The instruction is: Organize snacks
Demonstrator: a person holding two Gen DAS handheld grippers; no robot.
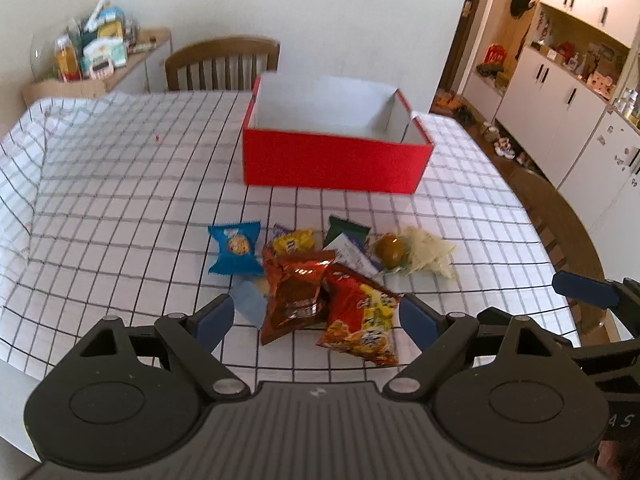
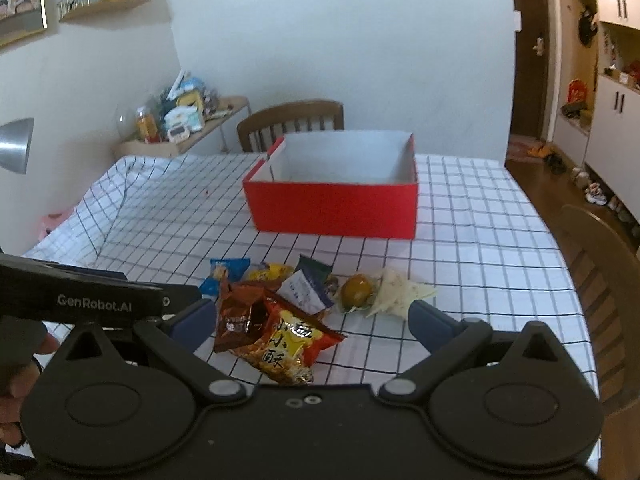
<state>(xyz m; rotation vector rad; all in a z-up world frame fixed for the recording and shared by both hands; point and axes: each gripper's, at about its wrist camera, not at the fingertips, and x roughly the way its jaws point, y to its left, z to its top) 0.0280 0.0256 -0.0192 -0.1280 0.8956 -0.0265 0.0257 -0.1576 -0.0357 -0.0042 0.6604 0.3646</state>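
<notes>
A checked tablecloth [image 1: 120,184] covers the table; left view: the left gripper [image 1: 316,316] gapes empty over the snacks [image 1: 296,296], the red box [image 1: 336,160] beyond; right view: the right gripper [image 2: 312,316] likewise spread wide; best pinch one packet by its edge.

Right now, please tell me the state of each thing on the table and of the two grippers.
Red box: open, no lid, nothing visible inside.
Blue cookie packet: sealed, lying flat, outside the box.
Yellow candy packet: lying on the cloth.
Two red snack bags: sealed, overlapping.
Brown egg pack: sealed, on the cloth.
Checked tablecloth: wrinkled at the left.
Left gripper: open, holding nothing.
Right gripper: open, holding nothing.
</notes>
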